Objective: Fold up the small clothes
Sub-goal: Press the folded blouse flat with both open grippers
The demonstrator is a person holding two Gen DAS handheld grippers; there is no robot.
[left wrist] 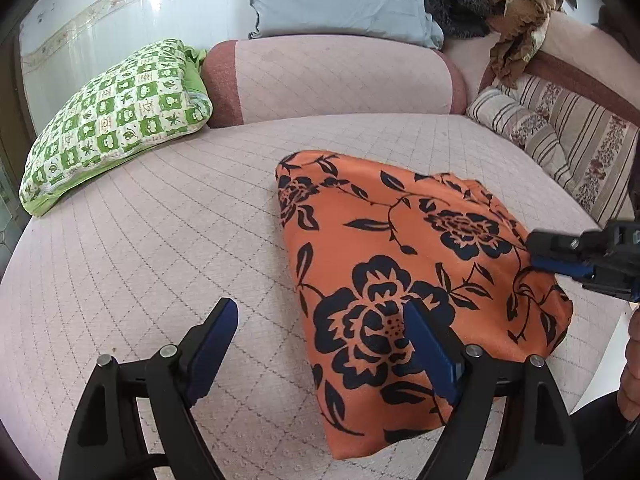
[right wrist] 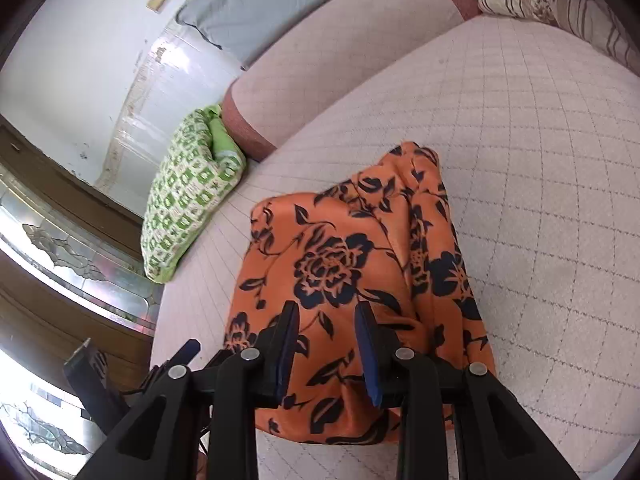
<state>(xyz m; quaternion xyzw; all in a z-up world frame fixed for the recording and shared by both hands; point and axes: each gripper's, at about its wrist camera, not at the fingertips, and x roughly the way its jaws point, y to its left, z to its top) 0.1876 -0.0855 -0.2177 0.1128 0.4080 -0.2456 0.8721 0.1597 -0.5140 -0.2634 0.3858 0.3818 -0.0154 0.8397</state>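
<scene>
An orange garment with black flowers [left wrist: 404,276] lies folded on the pale quilted bed [left wrist: 160,240]. It also shows in the right wrist view [right wrist: 344,272]. My left gripper [left wrist: 320,316] is open and empty; its right finger hovers over the garment's near left part, its left finger over bare bed. My right gripper [right wrist: 326,312] is open above the garment's near edge, with nothing between its jaws. In the left wrist view the right gripper [left wrist: 560,256] shows at the garment's right edge.
A green checked pillow [left wrist: 116,120] lies at the bed's left. A pink bolster [left wrist: 332,80] and a grey pillow [left wrist: 336,0] are at the back. Striped floral cushions [left wrist: 560,136] line the right side. A wooden glazed door [right wrist: 60,260] stands left of the bed.
</scene>
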